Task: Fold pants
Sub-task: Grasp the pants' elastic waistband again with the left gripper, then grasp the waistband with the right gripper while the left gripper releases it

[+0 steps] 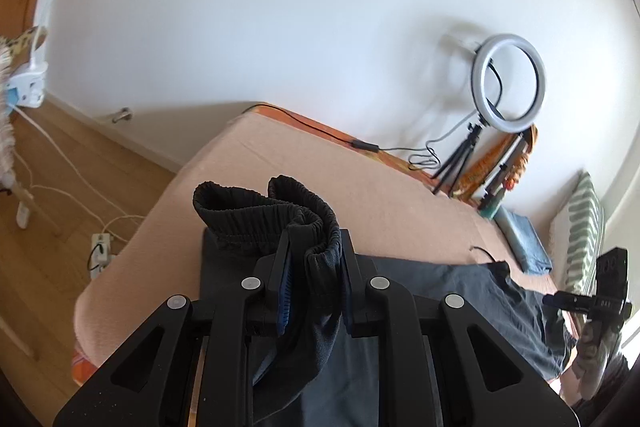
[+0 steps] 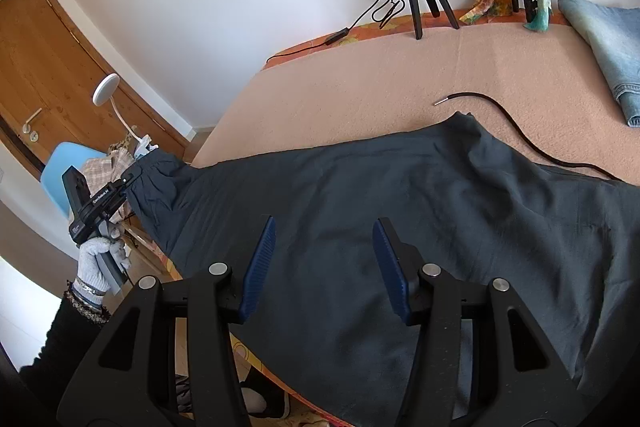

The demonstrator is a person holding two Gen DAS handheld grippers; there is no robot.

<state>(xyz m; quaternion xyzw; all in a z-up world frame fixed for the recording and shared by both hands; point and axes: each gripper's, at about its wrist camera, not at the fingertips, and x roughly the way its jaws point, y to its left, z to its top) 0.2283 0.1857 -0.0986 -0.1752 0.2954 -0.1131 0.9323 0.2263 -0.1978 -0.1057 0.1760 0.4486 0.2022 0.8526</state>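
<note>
Dark grey pants [image 2: 400,195] lie spread across a peach bed cover [image 2: 360,75]. My left gripper [image 1: 314,259] is shut on the elastic cuff end of the pants [image 1: 256,211] and holds it lifted above the bed; it also shows at the left of the right wrist view [image 2: 128,183], held by a gloved hand. My right gripper [image 2: 324,259] is open and empty, hovering just above the middle of the pants. A black drawstring [image 2: 520,135] trails from the pants over the cover.
A ring light on a tripod [image 1: 508,83] stands at the back of the bed with its cable. Folded blue jeans [image 2: 608,47] lie at the right. A striped pillow [image 1: 580,227] is beside them. A wooden floor, power strip [image 1: 100,247] and door [image 2: 52,67] are on the left.
</note>
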